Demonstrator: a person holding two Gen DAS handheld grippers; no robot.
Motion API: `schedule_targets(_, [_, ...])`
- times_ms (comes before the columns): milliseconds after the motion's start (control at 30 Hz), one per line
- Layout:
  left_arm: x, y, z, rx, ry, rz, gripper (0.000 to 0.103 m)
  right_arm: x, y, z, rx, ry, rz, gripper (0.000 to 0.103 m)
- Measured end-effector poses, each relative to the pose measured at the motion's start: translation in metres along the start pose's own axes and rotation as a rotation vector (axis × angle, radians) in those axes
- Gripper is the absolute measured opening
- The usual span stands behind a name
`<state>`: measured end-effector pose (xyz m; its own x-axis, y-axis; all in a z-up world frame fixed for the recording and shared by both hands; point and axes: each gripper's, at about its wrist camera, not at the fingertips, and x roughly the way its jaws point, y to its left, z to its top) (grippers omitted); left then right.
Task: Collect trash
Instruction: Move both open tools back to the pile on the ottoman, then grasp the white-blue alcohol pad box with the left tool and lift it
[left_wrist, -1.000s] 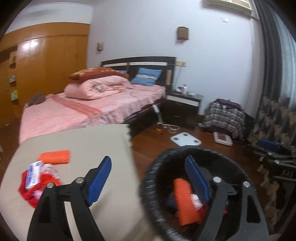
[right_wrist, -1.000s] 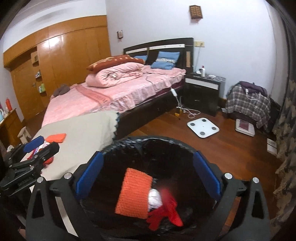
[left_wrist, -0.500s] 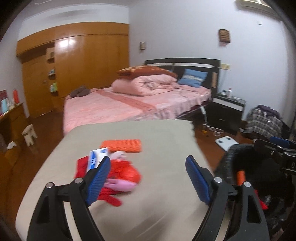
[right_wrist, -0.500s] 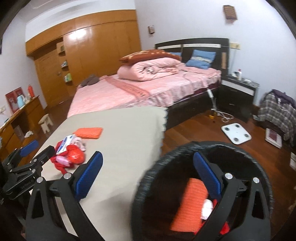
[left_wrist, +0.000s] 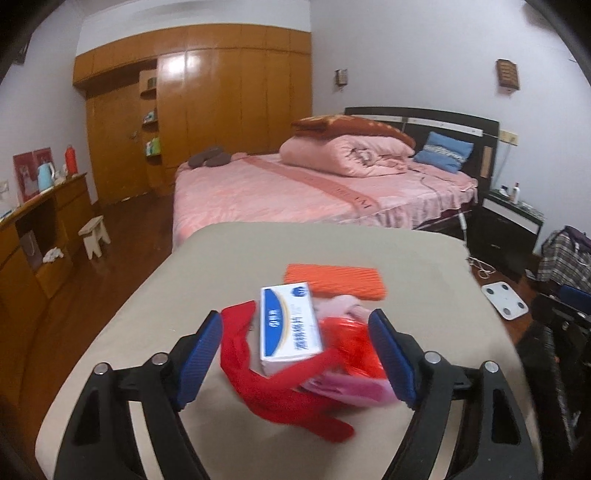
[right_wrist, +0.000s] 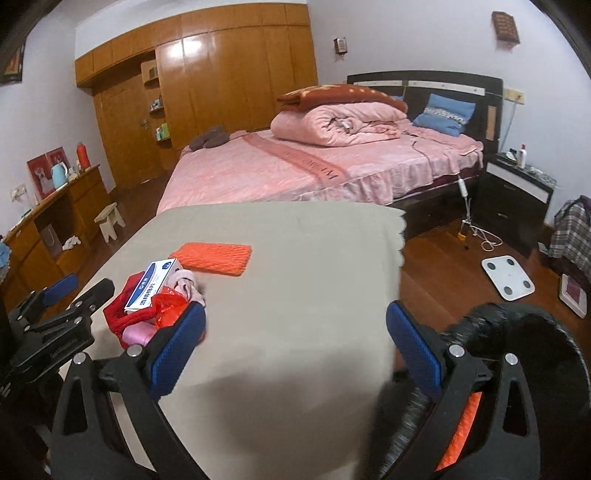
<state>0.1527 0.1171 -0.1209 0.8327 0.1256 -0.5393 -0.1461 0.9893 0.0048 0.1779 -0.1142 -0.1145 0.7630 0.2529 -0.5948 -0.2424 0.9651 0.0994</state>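
Left tongs (left_wrist: 295, 354): jaws wide apart with nothing pressed between the blue pads, having just been closing slightly. They hang over the pile of trash on the beige counter (left_wrist: 388, 243).

Pile: a white and blue box (left_wrist: 286, 328) lies on top, tilted. A red cloth strip (left_wrist: 273, 387) runs from 9 o'clock of the box round to 6 o'clock. A red plastic bag (left_wrist: 351, 343) sits at 3 o'clock of the box, touching it, and a pink wrapper (left_wrist: 347, 391) lies at 5 o'clock. Whether the pads touch the cloth or the bag cannot be told.

An orange ribbed pad (left_wrist: 336, 282) lies flat at 1 o'clock of the box, just beside the pile.

Right tongs (right_wrist: 295, 347): jaws wide apart and empty over bare counter. In the right wrist view the pile lies at 10 o'clock of these tongs, with the left tongs beyond it at 9 o'clock.

A black-lined trash bin (right_wrist: 517, 332) stands off the counter's edge at 4 o'clock, partly behind the right finger. A second orange ribbed pad (right_wrist: 461, 432) shows inside it.

Background: a pink bed (left_wrist: 295, 184) at 12 o'clock and a white bathroom scale (right_wrist: 508, 277) on the wooden floor at 2 o'clock.
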Motion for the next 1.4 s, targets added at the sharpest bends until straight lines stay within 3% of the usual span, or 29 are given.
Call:
schedule_targets(200, [0.041, 0.013, -0.005, -0.016, 0.061, 0.000, 0.069, 0.034, 0.015, 0.003, -0.011, 0.035, 0.014, 0.096])
schedule_targets(633, [0.084, 0.015, -0.012, -0.039, 0.171, -0.053, 0.069, 0.066, 0.027, -0.001, -0.030, 0.077, 0.024, 0.096])
schedule_targets(700, [0.087, 0.014, -0.012, -0.040, 0.184, -0.066, 0.056, 0.067, 0.025, -0.002, -0.025, 0.079, 0.020, 0.096])
schedule_targets(733, [0.087, 0.013, -0.012, -0.039, 0.185, -0.070, 0.056, 0.067, 0.024, -0.003, -0.021, 0.081, 0.018, 0.096])
schedule_targets(1167, [0.035, 0.022, 0.012, -0.072, 0.037, -0.088, 0.055, 0.061, 0.022, -0.004, -0.007, 0.068, 0.023, 0.096])
schedule_targets(1400, [0.004, 0.042, 0.018, -0.099, -0.010, -0.060, 0.055, 0.061, 0.033, -0.004, -0.010, 0.065, 0.046, 0.096])
